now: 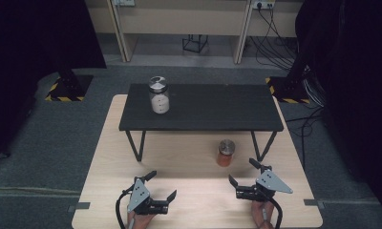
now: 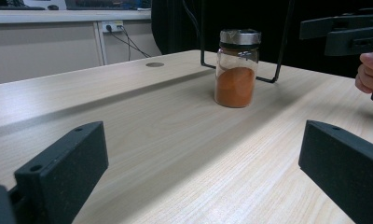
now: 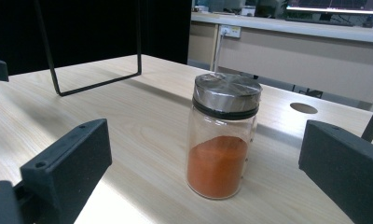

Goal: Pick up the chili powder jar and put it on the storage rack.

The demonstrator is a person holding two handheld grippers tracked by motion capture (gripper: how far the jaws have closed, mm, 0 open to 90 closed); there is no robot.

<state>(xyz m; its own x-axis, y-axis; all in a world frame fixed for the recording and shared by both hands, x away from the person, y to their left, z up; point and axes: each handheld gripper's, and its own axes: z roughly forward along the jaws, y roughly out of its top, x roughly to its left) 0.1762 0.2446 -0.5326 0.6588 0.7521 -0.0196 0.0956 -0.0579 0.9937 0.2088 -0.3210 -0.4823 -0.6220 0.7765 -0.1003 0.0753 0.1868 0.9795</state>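
The left gripper [image 1: 159, 185] sits in the lower left-centre of the high view, low over the light wooden table [image 1: 189, 200]. Its jaws are spread wide and grasp nothing. In the left gripper view the two black jaws rise from the lower left and lower right corners with bare tabletop between them.

The right gripper [image 1: 242, 171] sits in the lower right-centre of the high view. Its jaws are likewise spread apart and grasp nothing. In the right gripper view the jaws occupy the lower left and lower right corners.

The orange-powder jar [image 1: 225, 152] stands upright on the wooden table, right of centre in the high view, just above the right gripper and near the right leg of the black shelf [image 1: 203, 107]. It is a clear glass jar with a metal lid, roughly half filled with orange powder. In the right gripper view the jar [image 3: 224, 140] stands at frame centre, ahead of the jaws and between their lines, touching neither. In the left gripper view the jar [image 2: 236, 67] appears in the upper centre, well apart from the jaws.

A second jar, the white-powder jar [image 1: 159, 95], stands upright on the left part of the black shelf, in the upper centre of the high view.

A hand [image 2: 372, 72] holding the right gripper appears at the right edge of the left gripper view.
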